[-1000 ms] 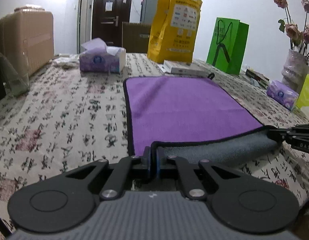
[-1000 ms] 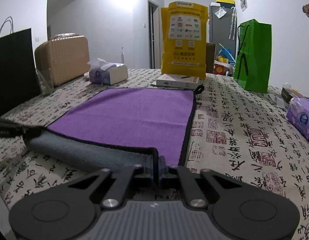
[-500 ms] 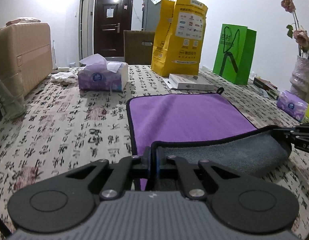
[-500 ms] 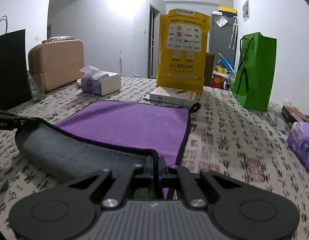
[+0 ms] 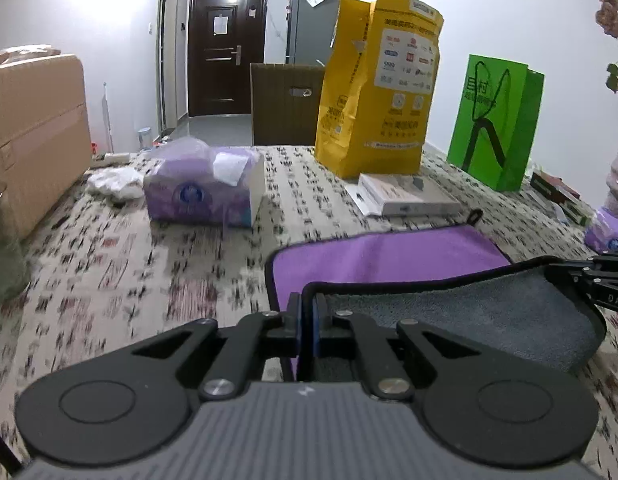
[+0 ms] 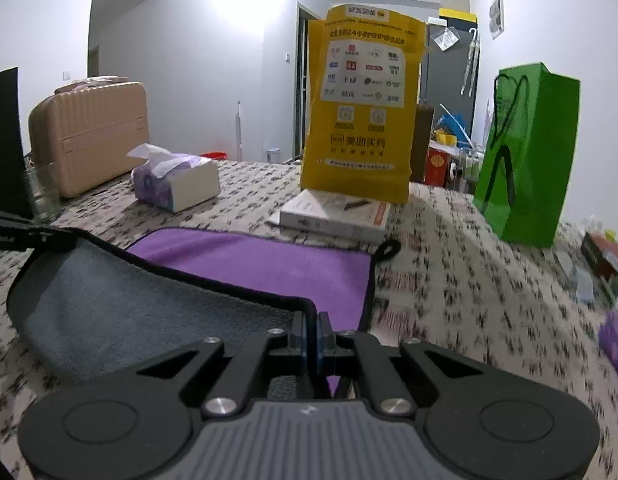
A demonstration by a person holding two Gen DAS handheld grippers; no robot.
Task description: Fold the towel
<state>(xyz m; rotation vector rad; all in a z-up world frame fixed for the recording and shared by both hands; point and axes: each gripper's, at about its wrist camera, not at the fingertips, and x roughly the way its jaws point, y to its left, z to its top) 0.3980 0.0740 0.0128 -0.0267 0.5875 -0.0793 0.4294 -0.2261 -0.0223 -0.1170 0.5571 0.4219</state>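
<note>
The towel (image 5: 389, 256) is purple on top and grey underneath, with a black hem, and lies on the patterned tablecloth. My left gripper (image 5: 308, 312) is shut on its near left corner. My right gripper (image 6: 310, 330) is shut on its near right corner. Both corners are lifted, so the near edge hangs between them as a grey flap (image 6: 109, 304) curled over the purple face (image 6: 261, 268). The right gripper's tip shows at the right edge of the left wrist view (image 5: 597, 280). The left gripper's tip shows at the left edge of the right wrist view (image 6: 25, 232).
Beyond the towel lie a white flat box (image 5: 405, 200), a tall yellow bag (image 5: 377, 88) and a green bag (image 5: 497, 120). A purple tissue box (image 5: 201, 196) stands at the far left. A beige suitcase (image 6: 89, 136) is at the left, a small tissue pack (image 5: 607, 236) at the right.
Both grippers have lifted the near edge and carried it forward over the towel. More grey underside shows and less purple is uncovered.
</note>
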